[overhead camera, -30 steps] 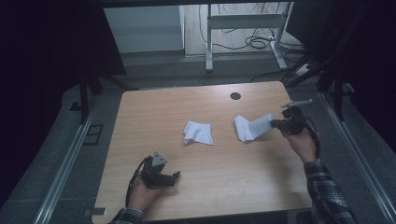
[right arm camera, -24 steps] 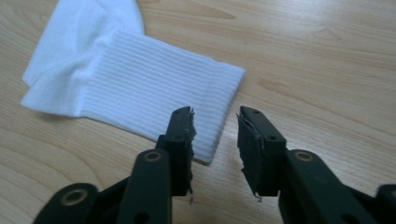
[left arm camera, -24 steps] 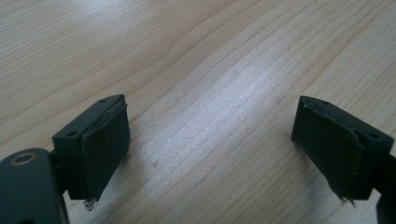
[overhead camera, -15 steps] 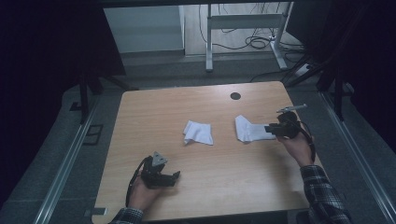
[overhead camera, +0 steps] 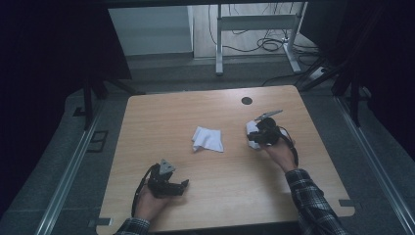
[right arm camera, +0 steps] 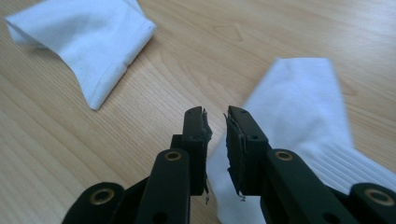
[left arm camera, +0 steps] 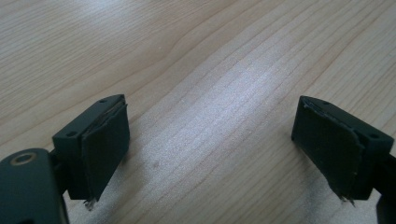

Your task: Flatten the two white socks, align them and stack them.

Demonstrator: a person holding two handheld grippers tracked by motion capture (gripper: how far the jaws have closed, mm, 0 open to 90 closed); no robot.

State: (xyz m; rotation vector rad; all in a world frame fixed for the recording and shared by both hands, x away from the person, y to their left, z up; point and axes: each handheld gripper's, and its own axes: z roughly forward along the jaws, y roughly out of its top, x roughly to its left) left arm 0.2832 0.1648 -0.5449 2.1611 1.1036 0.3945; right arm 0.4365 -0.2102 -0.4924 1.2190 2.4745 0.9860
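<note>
On the wooden bench (overhead camera: 215,196), my right claw (right arm camera: 215,122), nearly pressed together, has just narrowed above the near sock (right arm camera: 299,107); I'd pinch its cuff squarely.

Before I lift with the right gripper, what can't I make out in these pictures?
- Right gripper: its jaws have just been closing to a narrow gap. Whether any of the right sock is between them is unclear, because the jaws cover that spot in the right gripper view.
- High view: the hand and gripper hide most of that sock.
- Right gripper view: the other sock is cut off by the top edge.
</note>
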